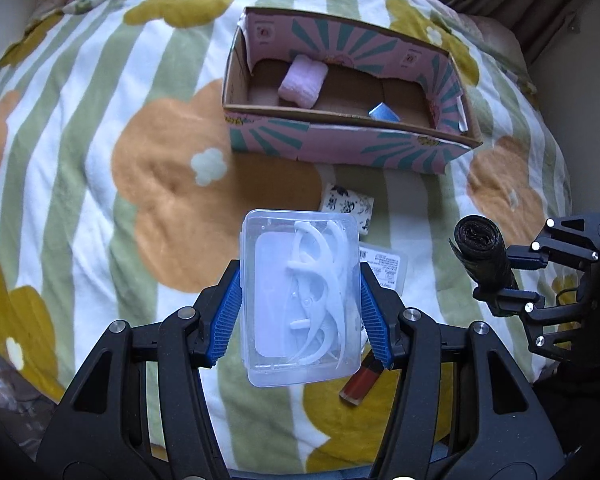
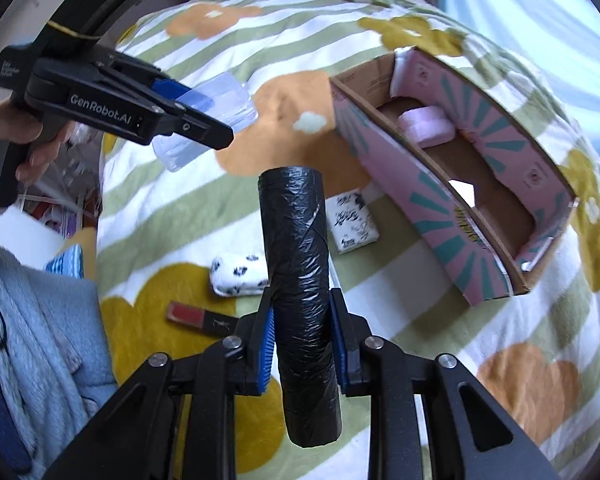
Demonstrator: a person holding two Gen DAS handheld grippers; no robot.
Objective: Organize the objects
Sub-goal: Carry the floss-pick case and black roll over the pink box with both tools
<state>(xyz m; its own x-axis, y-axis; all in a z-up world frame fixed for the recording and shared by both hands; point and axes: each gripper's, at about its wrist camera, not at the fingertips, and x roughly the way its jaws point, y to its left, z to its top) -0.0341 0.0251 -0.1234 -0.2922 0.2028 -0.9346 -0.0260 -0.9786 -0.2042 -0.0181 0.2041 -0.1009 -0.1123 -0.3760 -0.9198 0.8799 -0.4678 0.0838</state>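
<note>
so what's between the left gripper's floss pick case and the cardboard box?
In the left wrist view, only a black-and-white patterned packet on the blanket lies between the floss pick case and cardboard box.

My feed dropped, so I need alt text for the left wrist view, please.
The left hand-held gripper is shut on a clear plastic box of white floss picks, held above a flowered blanket. Beyond it sits an open pink cardboard box, and at right the right hand-held gripper grips a black bag roll.
</note>
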